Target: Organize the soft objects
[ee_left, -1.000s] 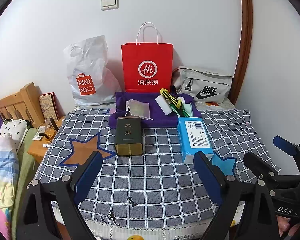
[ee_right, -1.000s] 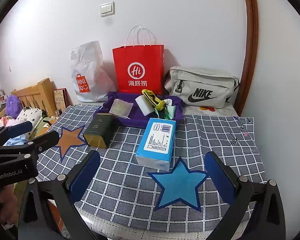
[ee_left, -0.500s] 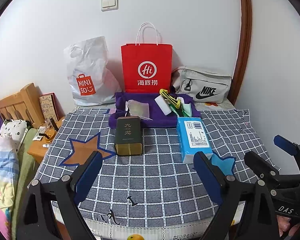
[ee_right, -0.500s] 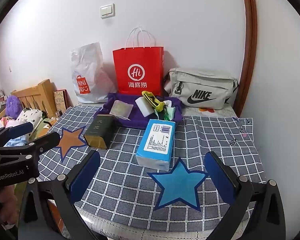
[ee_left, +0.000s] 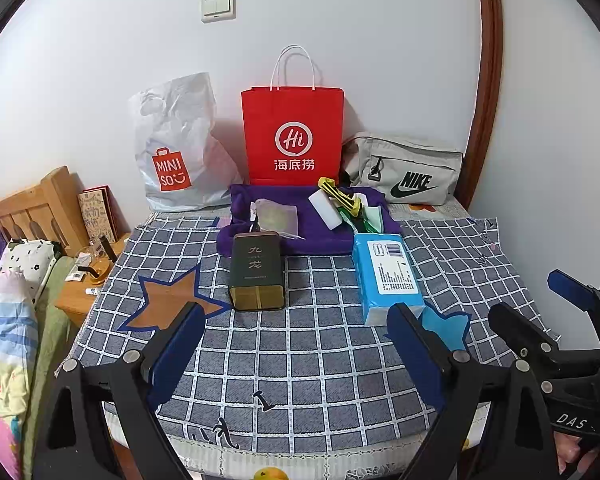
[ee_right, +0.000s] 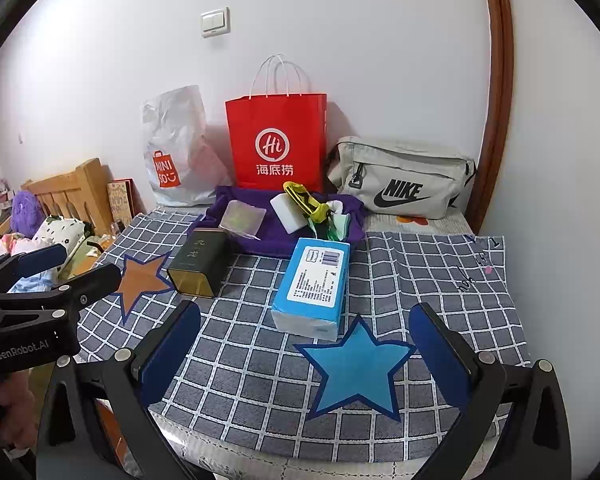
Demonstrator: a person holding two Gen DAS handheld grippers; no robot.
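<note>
Two open grippers poised over a checked cloth [ee_left: 300,360].
Left gripper [ee_left: 296,344] and right gripper [ee_right: 304,344] stand wide, empty; tissue pack [ee_right: 314,280] lies ahead, ready to grasp.

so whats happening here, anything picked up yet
Nothing is picked up yet. A person holds a two-finger gripper in each hand over a grey checked cloth. The left gripper and right gripper are both open and empty. A blue tissue pack and a dark green tin lie on the cloth. Behind them, a purple towel carries a white sponge block and small packets.
</note>
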